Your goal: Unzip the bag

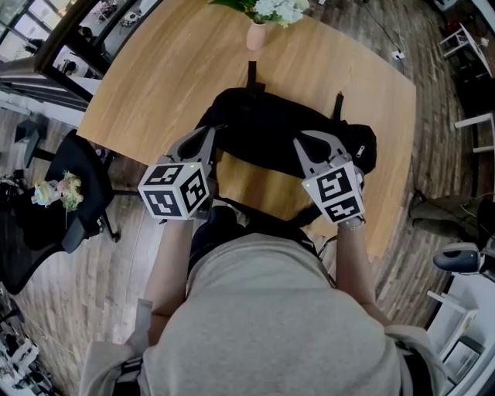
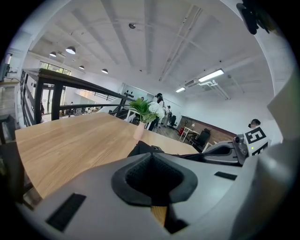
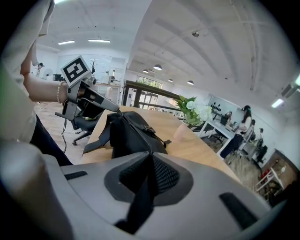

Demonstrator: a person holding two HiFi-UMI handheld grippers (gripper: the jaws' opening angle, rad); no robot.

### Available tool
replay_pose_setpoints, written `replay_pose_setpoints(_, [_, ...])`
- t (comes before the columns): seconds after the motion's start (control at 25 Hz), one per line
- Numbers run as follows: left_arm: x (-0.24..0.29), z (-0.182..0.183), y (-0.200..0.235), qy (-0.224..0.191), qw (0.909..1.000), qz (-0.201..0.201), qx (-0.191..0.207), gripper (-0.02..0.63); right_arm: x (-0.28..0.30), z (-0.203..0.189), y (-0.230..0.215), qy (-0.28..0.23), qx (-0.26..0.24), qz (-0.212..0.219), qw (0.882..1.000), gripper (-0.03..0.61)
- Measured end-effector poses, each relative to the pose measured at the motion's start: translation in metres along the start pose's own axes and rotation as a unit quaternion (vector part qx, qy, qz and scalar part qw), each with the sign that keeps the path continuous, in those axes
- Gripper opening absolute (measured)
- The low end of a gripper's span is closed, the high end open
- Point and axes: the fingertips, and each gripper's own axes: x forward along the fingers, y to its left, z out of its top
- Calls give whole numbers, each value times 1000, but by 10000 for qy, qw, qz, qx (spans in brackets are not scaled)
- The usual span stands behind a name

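Bag (image 1: pixel 271 128), black, soft, crumpled.

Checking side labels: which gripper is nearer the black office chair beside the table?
Left. The left gripper is at the end of the bag on the side of the office chair; the right gripper is at the bag's other end, farther away.

The bag (image 1: pixel 286 135) is black all over, and so is the strap (image 3: pixel 140 206). The table (image 1: pixel 155 77) is light honey-coloured wood with a fine grain. The left gripper (image 1: pixel 210 133) and right gripper (image 1: pixel 300 141) are grey with dark textured pads, and each bears black-and-white square markers. The vase (image 1: pixel 256 35) is pale pink, and its flowers (image 1: pixel 278 8) are white with green leaves. The floor (image 1: pixel 77 309) is grey-brown planks.
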Motion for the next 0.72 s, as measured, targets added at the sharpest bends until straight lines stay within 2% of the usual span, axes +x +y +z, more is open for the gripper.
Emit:
replay_pose_setpoints(0.2, [2, -2, 2, -22, 10000, -21, -68, 21, 1, 0, 0, -29, 59, -4, 10000, 49])
replay_pose_setpoints(0.52, [2, -7, 7, 71, 9998, 161, -3, 21, 1, 1, 1, -15, 40, -163, 9999, 66])
replay_pose_setpoints(0.72, [-3, -6, 10, 18, 9997, 221, -53, 22, -4, 6, 1, -153, 133, -189, 9996, 99])
